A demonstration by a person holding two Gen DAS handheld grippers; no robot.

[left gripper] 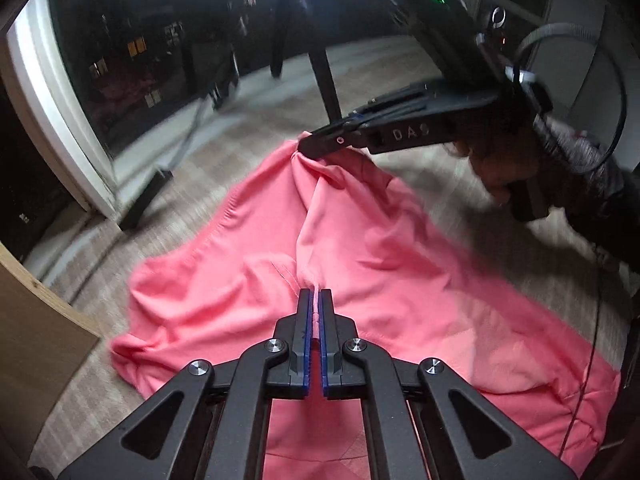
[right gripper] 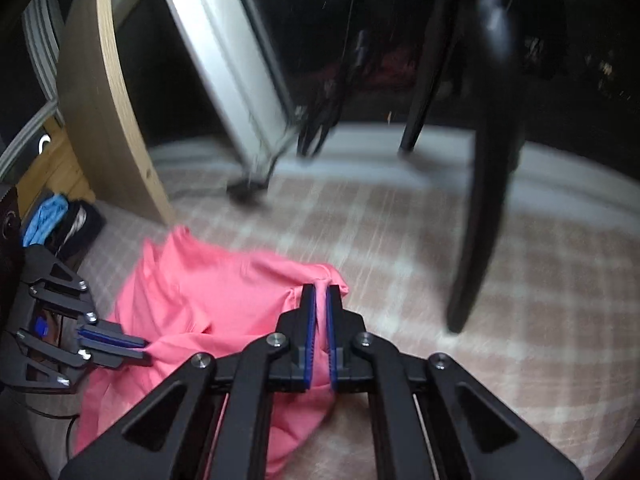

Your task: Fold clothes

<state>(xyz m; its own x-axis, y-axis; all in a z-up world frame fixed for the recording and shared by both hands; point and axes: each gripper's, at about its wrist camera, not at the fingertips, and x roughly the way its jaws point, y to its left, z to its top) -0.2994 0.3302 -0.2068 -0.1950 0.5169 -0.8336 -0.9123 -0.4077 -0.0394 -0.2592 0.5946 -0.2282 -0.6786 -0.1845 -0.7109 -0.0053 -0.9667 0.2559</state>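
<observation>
My left claw [left gripper: 316, 292] is clenched on a fold at the middle of the pink garment [left gripper: 248, 280] spread on the checked carpet [left gripper: 224, 160], while my right claw [right gripper: 319, 288] grips its bunched edge toward twelve o'clock from the left.

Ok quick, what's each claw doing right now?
Left gripper: shut on the pink cloth.
Right gripper: shut on the pink cloth too.
</observation>
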